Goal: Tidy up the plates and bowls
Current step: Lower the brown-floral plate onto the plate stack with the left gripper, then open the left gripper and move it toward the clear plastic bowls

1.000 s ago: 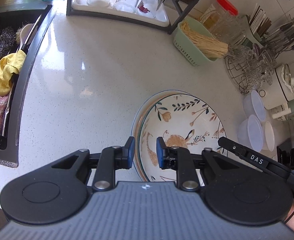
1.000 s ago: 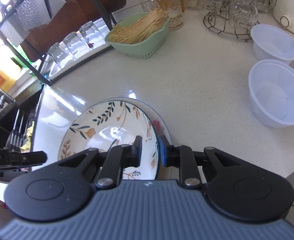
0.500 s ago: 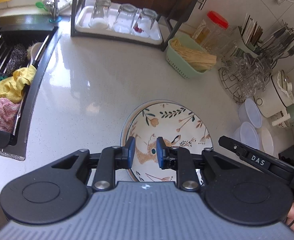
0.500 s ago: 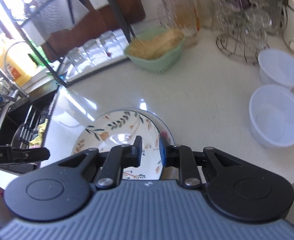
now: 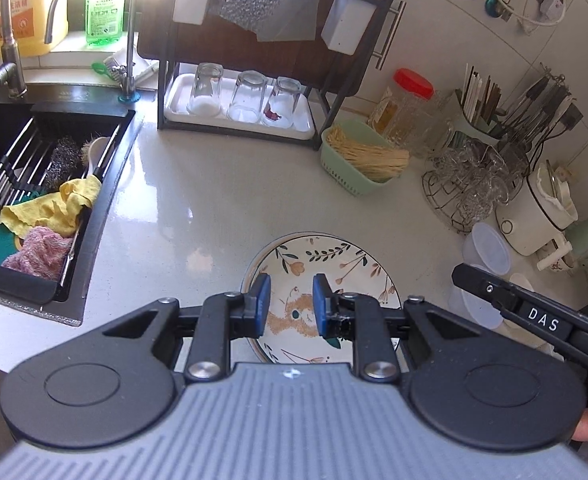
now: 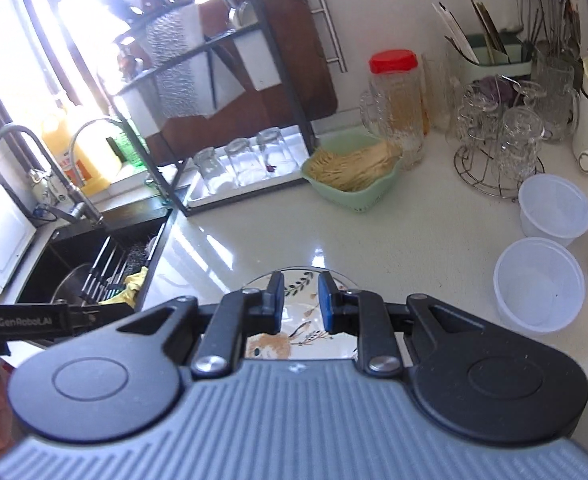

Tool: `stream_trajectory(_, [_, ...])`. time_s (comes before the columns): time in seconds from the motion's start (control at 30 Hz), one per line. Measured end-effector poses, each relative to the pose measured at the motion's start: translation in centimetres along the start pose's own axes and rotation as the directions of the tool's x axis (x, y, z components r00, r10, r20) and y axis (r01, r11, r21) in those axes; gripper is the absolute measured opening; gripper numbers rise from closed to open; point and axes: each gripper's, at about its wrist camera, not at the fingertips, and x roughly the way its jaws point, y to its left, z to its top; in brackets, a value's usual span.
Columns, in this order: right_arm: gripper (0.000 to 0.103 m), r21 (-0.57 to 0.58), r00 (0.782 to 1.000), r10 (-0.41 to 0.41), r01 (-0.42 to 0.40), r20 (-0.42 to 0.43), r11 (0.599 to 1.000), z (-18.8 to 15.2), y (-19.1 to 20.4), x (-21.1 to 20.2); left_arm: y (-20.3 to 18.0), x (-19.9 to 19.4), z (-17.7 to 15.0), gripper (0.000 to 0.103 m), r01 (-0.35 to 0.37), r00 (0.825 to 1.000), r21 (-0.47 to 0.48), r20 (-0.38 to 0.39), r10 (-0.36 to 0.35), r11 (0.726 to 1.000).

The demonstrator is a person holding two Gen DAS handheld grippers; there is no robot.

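A floral plate (image 5: 325,256) with a bird motif lies on the white counter, on top of another plate whose rim (image 5: 250,276) shows at its left. My left gripper (image 5: 291,284) hovers above its near left part, jaws a little apart with nothing between them. My right gripper (image 6: 299,280) hangs over the same plate (image 6: 270,346), which its body largely hides; its jaws also stand slightly apart and empty. Translucent plastic bowls (image 6: 539,284) (image 6: 553,208) stand to the right, and one such bowl (image 5: 489,250) shows in the left wrist view.
A black sink (image 5: 34,216) with a wire rack and cloths is at the left. At the back stand a dish rack (image 5: 238,100) with three upturned glasses and a green basket (image 5: 357,160) of sticks. A wire stand of glass cups (image 5: 469,188) and a white cooker (image 5: 541,216) are at the right.
Both grippers have risen and pulled back from the plate, which now looks smaller and farther below. More of the rack, sink and wall has come into view. The jaw gaps look unchanged.
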Motion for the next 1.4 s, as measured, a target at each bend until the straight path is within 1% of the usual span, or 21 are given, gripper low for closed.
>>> stream_trajectory(0.17, [0.021,-0.009,1.000,0.023,-0.023,0.009,1.000,-0.6,1.8,-1.0,0.2,-1.6,-0.4,0.025,-0.002,1.000,0.007,0.023,0.001,1.000])
stream_trajectory(0.23, [0.021,-0.022,1.000,0.026,-0.026,0.016,0.999,-1.0,2.5,-1.0,0.3,-2.0,-0.5,0.025,-0.016,0.999,0.020,0.029,0.015,1.000])
stream_trajectory(0.3, [0.021,-0.035,1.000,0.019,-0.019,-0.002,0.999,-1.6,2.8,-0.4,0.8,-2.1,-0.6,0.025,-0.034,0.999,0.038,0.028,0.033,0.999])
stream_trajectory(0.37, [0.021,-0.022,0.999,0.025,-0.026,-0.022,0.999,-2.0,3.0,0.1,1.5,-2.1,-0.6,0.025,-0.041,0.999,0.039,0.023,0.040,0.998])
stream_trajectory(0.47, [0.021,-0.022,1.000,0.013,-0.013,-0.018,1.000,-2.0,3.5,0.1,2.3,-1.8,-0.6,0.025,-0.039,0.999,0.047,0.016,0.038,0.998])
stream_trajectory(0.57, [0.021,-0.026,1.000,-0.013,0.012,-0.013,1.000,-1.5,4.2,0.2,3.1,-1.3,-0.1,0.025,-0.016,1.000,0.040,0.002,0.016,0.999])
stream_trajectory(0.67, [0.021,-0.040,1.000,-0.031,0.031,0.007,0.999,-1.2,4.9,0.4,3.5,-0.9,0.3,0.025,0.002,1.000,0.060,0.015,-0.002,0.998])
stream_trajectory(0.73, [0.021,-0.021,0.999,-0.041,0.041,-0.007,0.999,-1.1,5.1,1.1,4.0,-0.5,0.7,0.025,0.009,1.000,0.061,0.012,-0.010,0.998])
stream_trajectory(0.8, [0.021,0.023,0.999,-0.038,0.039,-0.034,0.999,-1.1,5.1,1.8,4.4,-0.5,1.0,0.025,0.026,0.999,0.065,0.018,-0.027,0.998])
stream_trajectory(0.87, [0.021,0.033,0.998,-0.045,0.046,-0.046,0.998,-1.4,5.4,2.2,4.6,-0.4,1.2,0.025,0.033,0.999,0.078,0.020,-0.035,0.996])
stream_trajectory(1.0, [0.021,0.052,0.996,-0.074,0.076,-0.053,0.996,-2.0,6.1,2.3,5.2,0.4,1.3,0.025,0.070,0.998,0.068,-0.010,-0.070,0.995])
stream_trajectory(1.17, [0.021,0.058,0.991,-0.129,0.131,-0.042,0.990,-2.4,5.8,1.6,4.7,1.6,1.1,0.025,0.108,0.994,0.106,-0.041,-0.104,0.988])
stream_trajectory(1.27, [0.021,0.075,0.985,-0.165,0.168,-0.043,0.983,-2.5,4.8,1.1,4.0,2.0,1.0,0.025,0.134,0.990,0.123,-0.054,-0.128,0.983])
stream_trajectory(1.4, [0.021,0.106,0.981,-0.191,0.194,-0.043,0.975,-2.5,3.3,0.8,2.5,3.1,1.0,0.025,0.154,0.987,0.145,-0.076,-0.144,0.977])
